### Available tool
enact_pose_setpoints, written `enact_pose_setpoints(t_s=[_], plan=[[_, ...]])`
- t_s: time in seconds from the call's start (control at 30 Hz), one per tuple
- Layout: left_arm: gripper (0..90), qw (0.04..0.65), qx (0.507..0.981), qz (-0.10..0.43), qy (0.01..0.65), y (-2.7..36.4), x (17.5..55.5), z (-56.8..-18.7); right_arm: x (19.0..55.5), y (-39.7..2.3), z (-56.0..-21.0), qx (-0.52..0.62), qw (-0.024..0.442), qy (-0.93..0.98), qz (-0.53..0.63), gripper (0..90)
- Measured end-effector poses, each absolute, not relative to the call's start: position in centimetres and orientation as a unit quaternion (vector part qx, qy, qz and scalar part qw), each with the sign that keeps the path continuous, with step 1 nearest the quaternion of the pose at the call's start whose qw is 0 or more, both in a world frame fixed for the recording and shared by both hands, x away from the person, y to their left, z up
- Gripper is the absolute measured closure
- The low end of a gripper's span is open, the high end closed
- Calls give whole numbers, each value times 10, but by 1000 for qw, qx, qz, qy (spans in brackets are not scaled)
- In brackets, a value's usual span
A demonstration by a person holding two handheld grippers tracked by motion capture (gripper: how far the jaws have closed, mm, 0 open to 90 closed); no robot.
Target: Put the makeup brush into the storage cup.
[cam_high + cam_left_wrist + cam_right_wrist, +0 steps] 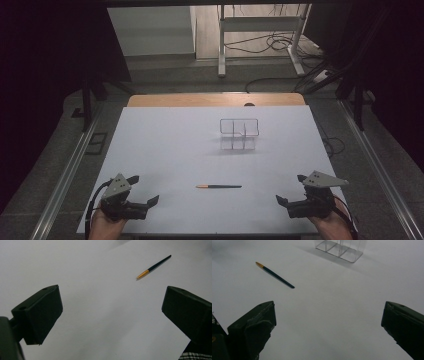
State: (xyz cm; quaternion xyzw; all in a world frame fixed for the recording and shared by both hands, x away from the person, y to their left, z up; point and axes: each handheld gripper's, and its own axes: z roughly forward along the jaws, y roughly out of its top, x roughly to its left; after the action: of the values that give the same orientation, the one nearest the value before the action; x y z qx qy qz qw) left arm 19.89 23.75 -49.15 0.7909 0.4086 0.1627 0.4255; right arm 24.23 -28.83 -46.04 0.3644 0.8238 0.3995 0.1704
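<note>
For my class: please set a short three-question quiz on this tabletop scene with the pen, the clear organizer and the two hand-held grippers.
1. True or false: the pen stands inside the clear organizer.
2. Multiple choice: the pen's orange tip points toward A) the left gripper, B) the right gripper, C) the organizer.
3. Short answer: how do the jaws of both grippers stand, and do they hold anything?

Key
1. False: it lies flat on the white table, nearer the person than the organizer and apart from it.
2. A.
3. Both are wide open and hold nothing; each rests near the table's near edge, either side of the pen.
</note>
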Motion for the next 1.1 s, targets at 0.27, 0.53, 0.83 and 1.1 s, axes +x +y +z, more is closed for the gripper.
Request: enact_pose_setpoints(t_s=[0.27,0.53,0.83,1.1], plan=[[36,426,789,164,411,238,199,-491,245,-280,-458,358,160,833,391,1],[35,425,790,164,411,238,199,-492,250,-270,-458,348,156,845,375,3],[35,424,791,162,411,238,199,-492,256,-259,-459,333,152,857,362,1],[35,426,790,160,411,239,199,-492,260,-248,-459,319,150,865,357,0]])
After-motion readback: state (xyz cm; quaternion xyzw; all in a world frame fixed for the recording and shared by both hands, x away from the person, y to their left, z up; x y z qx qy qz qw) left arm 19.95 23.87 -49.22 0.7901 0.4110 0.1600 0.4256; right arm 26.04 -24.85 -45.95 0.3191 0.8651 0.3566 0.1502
